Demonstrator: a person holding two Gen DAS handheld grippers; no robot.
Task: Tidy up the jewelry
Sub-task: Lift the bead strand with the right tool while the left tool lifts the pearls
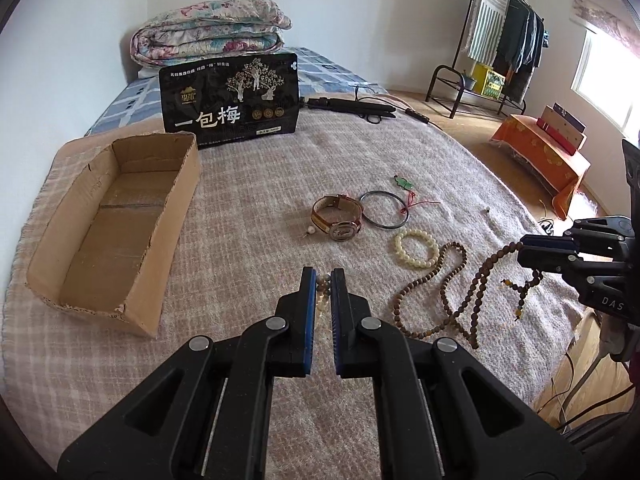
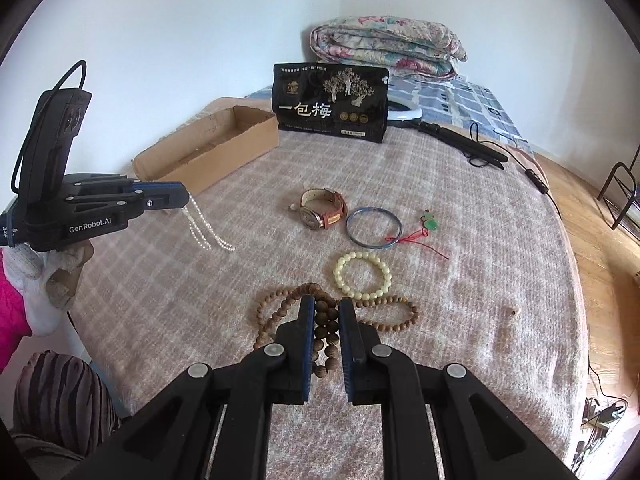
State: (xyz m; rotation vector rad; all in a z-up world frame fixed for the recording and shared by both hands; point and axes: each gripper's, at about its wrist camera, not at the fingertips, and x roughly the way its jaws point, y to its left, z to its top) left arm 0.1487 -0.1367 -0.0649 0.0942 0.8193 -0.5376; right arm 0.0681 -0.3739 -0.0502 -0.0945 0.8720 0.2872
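My left gripper (image 1: 324, 276) is shut on a white pearl strand (image 2: 200, 228), which hangs from its tips above the blanket, near the open cardboard box (image 1: 112, 232). My right gripper (image 2: 326, 305) is shut on a long brown wooden bead necklace (image 2: 280, 304); part of it is lifted and the rest trails on the blanket. Between the two lie a leather-strap watch (image 2: 320, 212), a dark bangle (image 2: 373, 227), a green pendant on red cord (image 2: 430, 222) and a cream bead bracelet (image 2: 363, 276). The box looks empty.
A pink checked blanket (image 1: 240, 184) covers the bed. A black snack bag (image 1: 230, 100) stands behind the box, and a folded floral quilt (image 1: 208, 32) lies beyond it. A black folded stand with cable (image 1: 352, 106) lies at the far right. The wooden floor, a clothes rack (image 1: 504, 40) and an orange-draped bench (image 1: 548, 152) are past the bed edge.
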